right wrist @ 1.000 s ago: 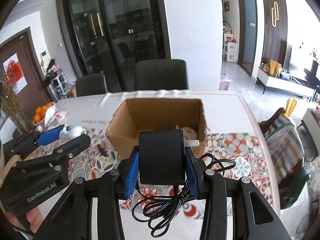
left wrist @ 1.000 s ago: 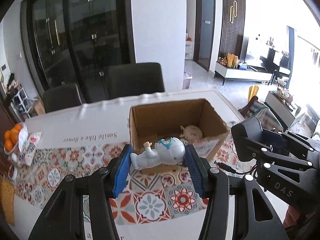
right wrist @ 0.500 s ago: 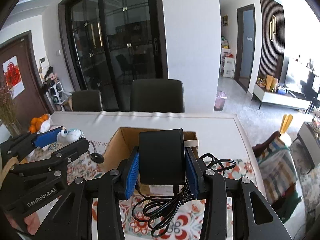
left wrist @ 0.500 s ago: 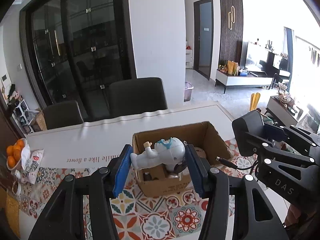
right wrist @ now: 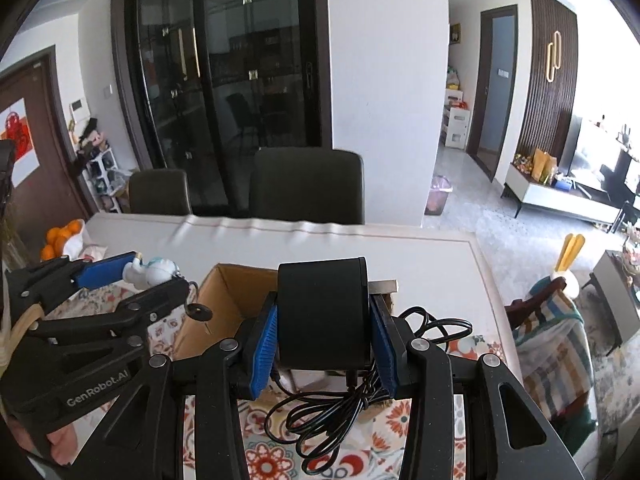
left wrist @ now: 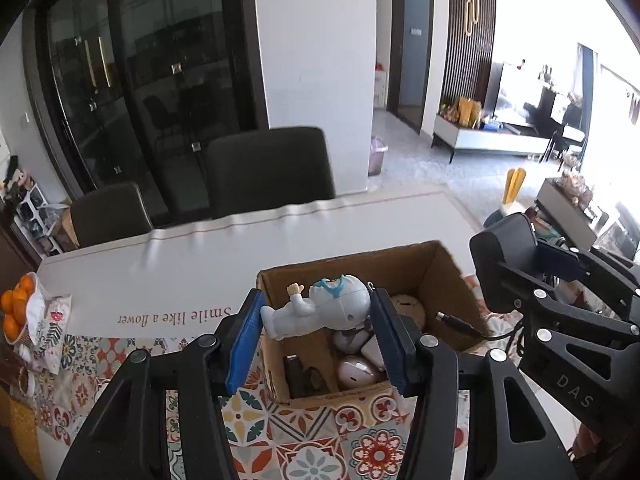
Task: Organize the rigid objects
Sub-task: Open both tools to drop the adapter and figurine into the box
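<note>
1. Over the last second both grippers have travelled forward over the table: the cardboard box [left wrist: 360,320], earlier ahead of the fingers, now sits directly beneath them in the left wrist view.
2. The left gripper [left wrist: 318,334] is clamped on a white astronaut figurine [left wrist: 320,310], which lies sideways between the blue pads, above the box's open top. The grip looks the same as before.
3. The right gripper [right wrist: 324,344] is clamped on a black power adapter [right wrist: 322,316], its cable [right wrist: 344,412] dangling in loose loops below, over the box's near edge.
4. Judged from this, both items are carried and in place for dropping; release is the remaining step, and the trailing cable could snag on the box rim.
5. Counted: one box; two grippers, each holding one item; at least three objects already inside the box, two rounded pale ones and a dark one, though their identity is unclear.
6. Beyond the table [left wrist: 192,268] stand two dark chairs [left wrist: 268,168]; a bag of oranges [left wrist: 16,312] rests at its left edge.
</note>
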{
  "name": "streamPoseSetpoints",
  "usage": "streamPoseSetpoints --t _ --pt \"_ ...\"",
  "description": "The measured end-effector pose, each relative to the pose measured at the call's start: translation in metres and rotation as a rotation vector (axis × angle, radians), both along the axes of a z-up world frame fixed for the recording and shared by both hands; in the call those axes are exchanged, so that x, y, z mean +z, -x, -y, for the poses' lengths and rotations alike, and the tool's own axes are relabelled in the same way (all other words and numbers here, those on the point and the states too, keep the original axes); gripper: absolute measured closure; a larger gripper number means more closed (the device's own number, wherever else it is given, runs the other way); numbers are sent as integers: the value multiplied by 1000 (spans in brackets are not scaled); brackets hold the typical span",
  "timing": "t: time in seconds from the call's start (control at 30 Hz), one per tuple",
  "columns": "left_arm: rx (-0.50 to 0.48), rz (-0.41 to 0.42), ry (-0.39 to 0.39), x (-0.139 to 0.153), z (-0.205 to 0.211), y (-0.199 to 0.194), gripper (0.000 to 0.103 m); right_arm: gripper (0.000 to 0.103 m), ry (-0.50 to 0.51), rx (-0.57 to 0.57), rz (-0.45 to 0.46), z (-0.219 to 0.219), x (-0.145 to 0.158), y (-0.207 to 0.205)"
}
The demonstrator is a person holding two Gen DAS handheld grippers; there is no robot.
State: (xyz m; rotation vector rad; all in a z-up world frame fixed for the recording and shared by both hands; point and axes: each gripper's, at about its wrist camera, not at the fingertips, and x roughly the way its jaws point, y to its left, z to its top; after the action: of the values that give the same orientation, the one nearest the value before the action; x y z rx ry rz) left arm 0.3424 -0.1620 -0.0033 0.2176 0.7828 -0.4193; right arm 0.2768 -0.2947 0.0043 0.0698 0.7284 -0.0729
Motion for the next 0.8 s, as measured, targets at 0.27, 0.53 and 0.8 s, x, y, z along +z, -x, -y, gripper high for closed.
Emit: streamPoseSetpoints --t 0.27,0.53,0.8 --pt "-1 -61 -75 -26 14 -23 49 61 -9 16 -122 8 -34 -38" --pt "1 -101 -124 -46 21 -36 42 61 -4 23 -202 11 -59 -65" --pt "81 -95 -136 -48 -5 -39 34 60 5 76 -243 -2 -71 -85"
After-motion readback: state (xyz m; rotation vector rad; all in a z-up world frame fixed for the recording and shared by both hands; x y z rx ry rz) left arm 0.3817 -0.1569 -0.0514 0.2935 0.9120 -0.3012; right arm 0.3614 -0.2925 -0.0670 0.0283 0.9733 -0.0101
